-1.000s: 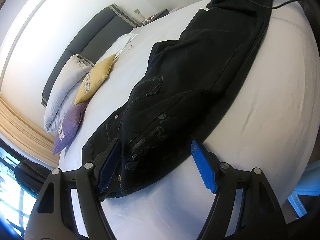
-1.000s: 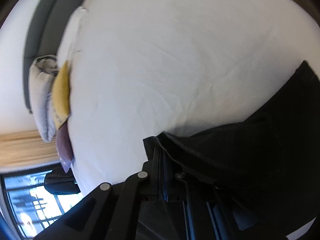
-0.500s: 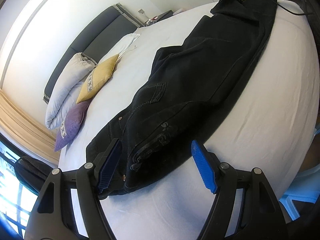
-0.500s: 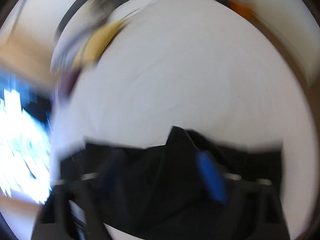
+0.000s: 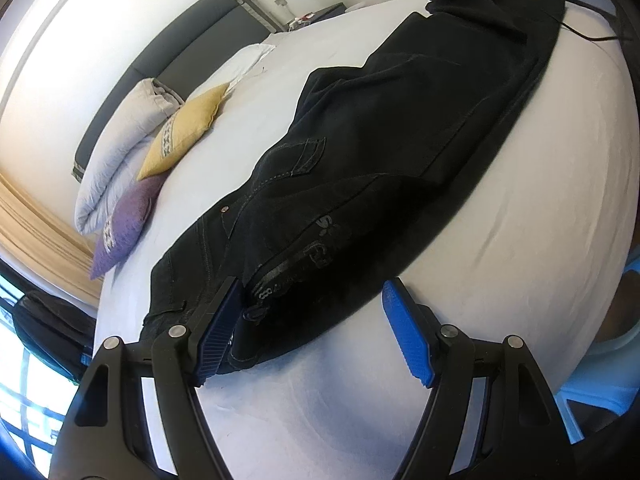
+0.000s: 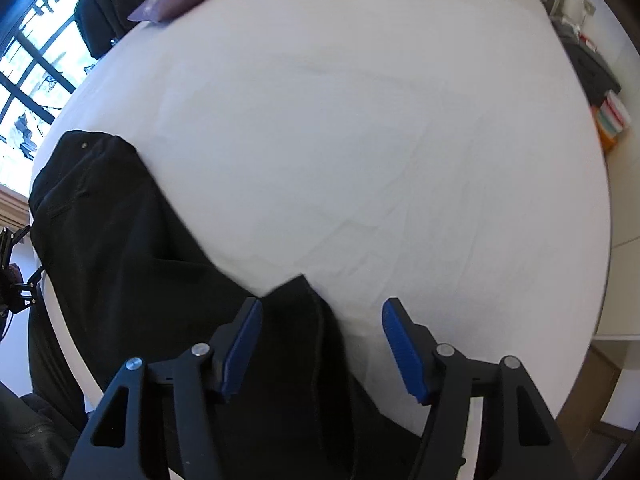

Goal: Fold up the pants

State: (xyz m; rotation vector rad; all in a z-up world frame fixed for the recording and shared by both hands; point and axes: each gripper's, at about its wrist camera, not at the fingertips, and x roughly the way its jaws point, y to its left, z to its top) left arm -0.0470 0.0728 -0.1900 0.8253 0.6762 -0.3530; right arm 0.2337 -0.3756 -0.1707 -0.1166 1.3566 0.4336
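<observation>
Pants lie lengthwise along the bed near its foot edge, one leg over the other. Heavy, limp denim; likely to sag, not slip. Left gripper spread at the waistband. Right gripper closing, hem corner between its pads, untouched. Best hold: waistband and hem.

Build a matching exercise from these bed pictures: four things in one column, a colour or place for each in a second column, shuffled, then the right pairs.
Things:
1. pants
2. upper small cushion
3. lower small cushion
4. headboard

Descriptions:
A. purple
B. dark grey, against the wall
C. black, laid lengthwise on the white bed
D. yellow

Pairs: 1-C, 2-D, 3-A, 4-B
</observation>
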